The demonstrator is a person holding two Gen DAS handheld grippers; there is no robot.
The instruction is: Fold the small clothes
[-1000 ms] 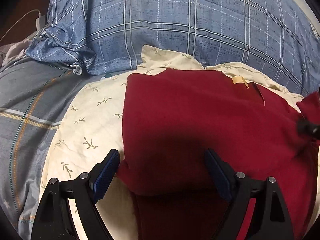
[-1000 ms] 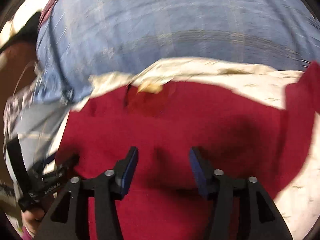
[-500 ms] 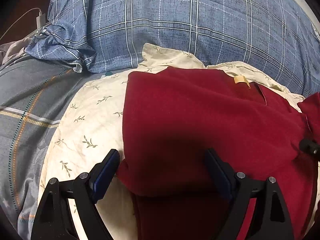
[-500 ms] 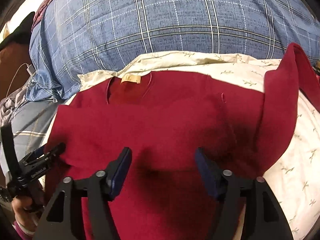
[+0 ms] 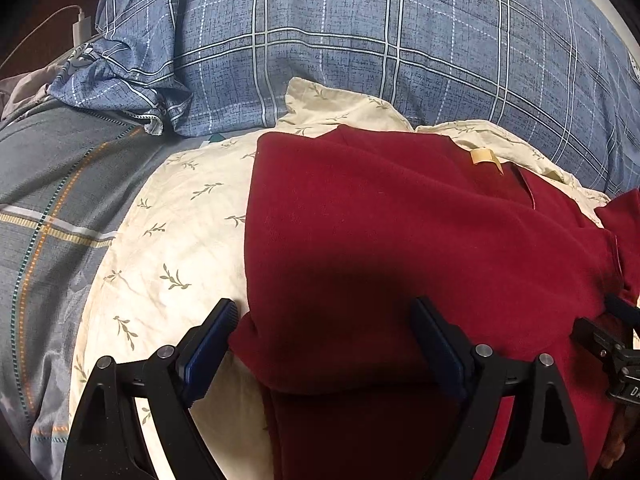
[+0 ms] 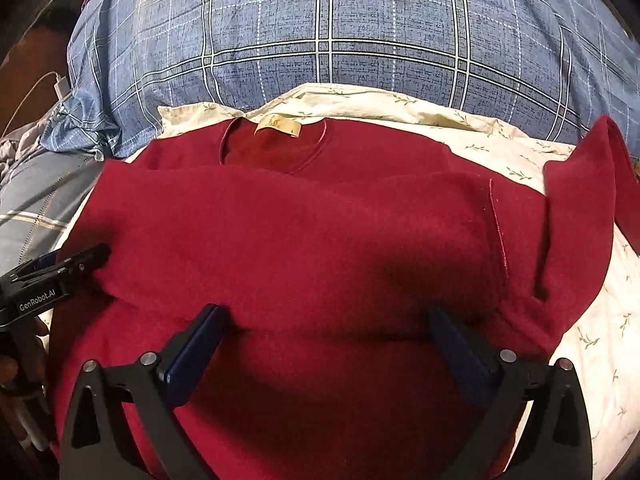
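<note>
Bedding fills both of your views: a blue plaid duvet (image 6: 340, 40) bulges across the top of the frame, and a cream leaf-print sheet (image 5: 168, 240) spreads below it. On that sheet lies your dark red sweater (image 6: 320, 232), in the middle of each picture. In the right wrist view its neckline and tan neck label (image 6: 278, 127) point toward the top of the frame, so the body's long axis runs from top to bottom. One sleeve is folded across the chest, lying left to right, while the other sleeve (image 6: 580, 200) stands bunched up at the right edge. A white charger plug (image 5: 82, 26) with its cable sits in the upper left of the left wrist view.

Your right gripper (image 6: 328, 332) stands wide over the lower body of the sweater; its jaws have just been opening, and the cloth lies under them rather than pinched between them. Your left gripper (image 5: 324, 324) is spread wide too, straddling the folded left edge of the sweater, its blue pads not pressing on the fabric.
</note>
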